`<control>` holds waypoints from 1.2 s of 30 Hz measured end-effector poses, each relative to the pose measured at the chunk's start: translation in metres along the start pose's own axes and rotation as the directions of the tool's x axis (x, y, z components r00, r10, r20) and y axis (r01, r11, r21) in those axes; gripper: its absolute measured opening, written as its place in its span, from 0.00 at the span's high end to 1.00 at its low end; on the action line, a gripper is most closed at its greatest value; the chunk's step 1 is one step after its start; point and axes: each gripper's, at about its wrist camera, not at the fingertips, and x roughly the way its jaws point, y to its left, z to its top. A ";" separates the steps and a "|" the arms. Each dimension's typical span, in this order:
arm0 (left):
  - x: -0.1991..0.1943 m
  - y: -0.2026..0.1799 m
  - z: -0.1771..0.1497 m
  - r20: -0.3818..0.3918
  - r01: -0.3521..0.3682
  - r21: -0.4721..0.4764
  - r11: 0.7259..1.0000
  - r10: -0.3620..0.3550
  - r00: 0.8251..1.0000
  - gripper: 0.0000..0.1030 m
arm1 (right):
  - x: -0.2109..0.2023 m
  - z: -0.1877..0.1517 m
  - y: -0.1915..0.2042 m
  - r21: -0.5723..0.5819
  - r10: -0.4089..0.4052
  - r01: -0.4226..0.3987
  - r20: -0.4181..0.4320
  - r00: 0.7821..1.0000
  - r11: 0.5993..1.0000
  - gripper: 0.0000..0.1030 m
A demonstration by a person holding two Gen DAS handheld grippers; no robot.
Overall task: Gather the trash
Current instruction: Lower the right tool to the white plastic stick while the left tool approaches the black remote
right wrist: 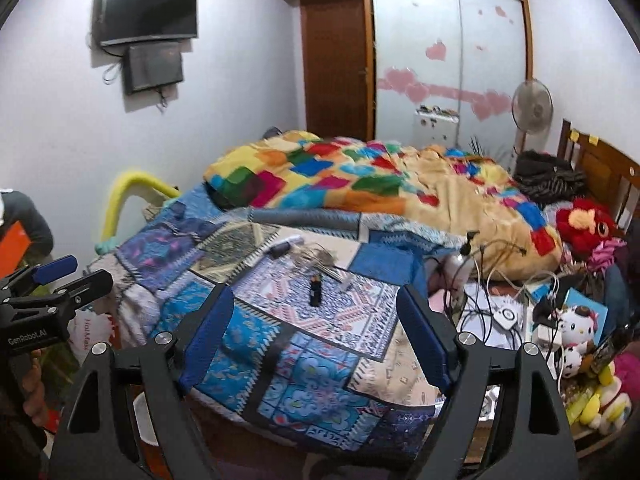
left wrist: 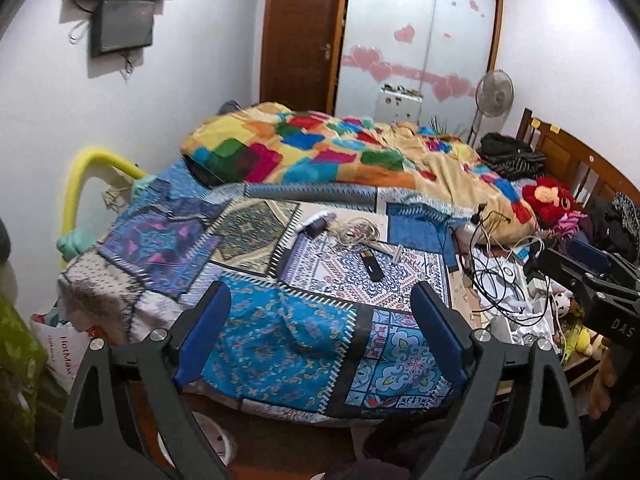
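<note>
A: Item one, left claw [left wrist: 320, 344]. Condition?
B: Blue pads spread wide, nothing between them. It hangs over the near end of the bed [left wrist: 280, 344], above the blue patchwork bedspread [left wrist: 256, 328].

A: Item two, right claw [right wrist: 316, 344].
B: Same entry: jaws wide apart, empty, over the same end of the bed. It also shows at the right edge of the left wrist view, with a hand [left wrist: 604, 388] below it.

A: Trash to collect?
B: Loose items lie mid-bed on the white patterned patch: a small black oblong object [left wrist: 371, 265], a tangle of pale cord [left wrist: 356, 232], a dark and white cylindrical object [left wrist: 316, 225] beside it. Which of these counts as trash, I cannot tell. All lie beyond both claws, untouched.

A: Other stock on the bed?
B: Multicoloured blanket [left wrist: 320, 148], bunched across the far half. Red plush toy [left wrist: 548, 200] by the wooden headboard [left wrist: 576, 160]. Dark clothing [left wrist: 508, 154] piled near it.

A: Bedside?
B: Black and white cables [left wrist: 496, 276] over papers, right of the bed, with small plush toys [right wrist: 576, 332] just beyond.

A: Fixtures?
B: Two dark screens [right wrist: 150, 36] on the white wall, wardrobe [right wrist: 448, 48] with pink heart stickers, standing fan [right wrist: 532, 108], yellow padded rail [left wrist: 86, 184] at the bed's left side, white bag with red print [left wrist: 60, 344] on the floor below it.
</note>
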 end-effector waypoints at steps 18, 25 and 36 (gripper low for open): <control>0.183 -0.009 0.005 -0.180 0.020 0.009 1.000 -0.018 0.984 0.11 | 0.165 -0.006 -0.065 0.159 0.042 -0.010 -0.198 0.979 0.987 0.21; 0.244 -0.003 -0.004 -0.239 0.028 -0.023 0.999 -0.032 0.971 0.11 | 0.251 -0.018 -0.081 0.251 0.092 -0.019 -0.282 0.955 0.968 0.26; 0.287 -0.009 -0.010 -0.272 0.043 -0.027 0.999 -0.049 0.961 0.11 | 0.326 -0.027 -0.071 0.208 0.109 -0.034 -0.361 0.926 0.977 0.73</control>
